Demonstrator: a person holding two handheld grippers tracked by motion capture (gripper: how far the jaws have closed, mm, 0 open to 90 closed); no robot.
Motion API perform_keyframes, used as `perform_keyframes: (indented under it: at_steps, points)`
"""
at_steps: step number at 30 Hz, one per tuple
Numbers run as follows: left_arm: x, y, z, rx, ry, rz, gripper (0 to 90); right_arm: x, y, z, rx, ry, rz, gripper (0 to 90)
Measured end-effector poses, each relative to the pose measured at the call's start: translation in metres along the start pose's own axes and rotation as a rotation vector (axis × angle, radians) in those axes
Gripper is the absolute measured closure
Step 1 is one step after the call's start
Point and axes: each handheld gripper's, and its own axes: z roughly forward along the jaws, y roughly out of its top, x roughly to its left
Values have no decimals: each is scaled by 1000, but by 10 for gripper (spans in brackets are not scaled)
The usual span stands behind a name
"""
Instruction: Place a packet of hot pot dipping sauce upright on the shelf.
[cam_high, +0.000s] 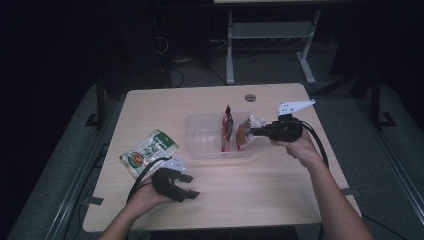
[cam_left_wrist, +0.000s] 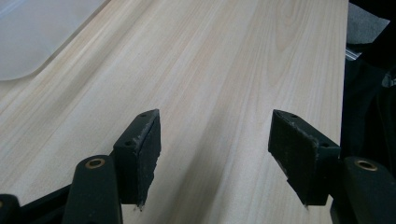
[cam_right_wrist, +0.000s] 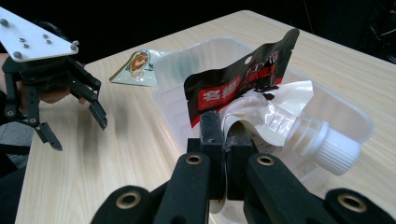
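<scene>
The right gripper (cam_high: 254, 132) is seen in the high view at the right end of a clear plastic tub (cam_high: 200, 137), which stands near the middle of a pale wooden table (cam_high: 260, 185). Its jaws are drawn together on the edge of a spouted pouch (cam_high: 245, 133), which is held at the tub's right end. In the right gripper view the same gripper (cam_right_wrist: 226, 140) is shown with its two black jaws nearly closed, the thin white film of the pouch (cam_right_wrist: 275, 116) being pinched between them; the pouch's white ribbed cap (cam_right_wrist: 337, 150) is pointed to the right, above the rim of the tub (cam_right_wrist: 364, 122). A dark packet with red print (cam_right_wrist: 243, 77) is stood upright in the tub, just behind the pouch and touching it.

The left gripper (cam_high: 187, 186) is held low over the near left part of the table, well apart from the tub. In the left gripper view its jaws are spread wide, with bare tabletop (cam_left_wrist: 224, 70) between the pads (cam_left_wrist: 148, 154); nothing is held or touched.

A green-and-white packet (cam_high: 148, 151) is laid flat on the table to the left of the tub, just beyond the left gripper.
</scene>
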Motion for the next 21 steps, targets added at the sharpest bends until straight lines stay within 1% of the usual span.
perform_keyframes:
  at_steps: [6,7,14,16,21]
  points:
    - [1,-1,0,0,0,-4,341,-1,-2,8,15,-4,15,887]
    - [1,-1,0,3,3,2,341,-2,-2,9,16,-4,16,887]
    - [2,-1,0,-1,1,0,341,-3,-6,19,46,-15,37,885]
    - [2,-1,0,2,1,-1,341,-5,-6,20,39,-10,47,885]
    - [1,-2,0,2,-1,-11,342,-6,-7,21,32,-13,54,878]
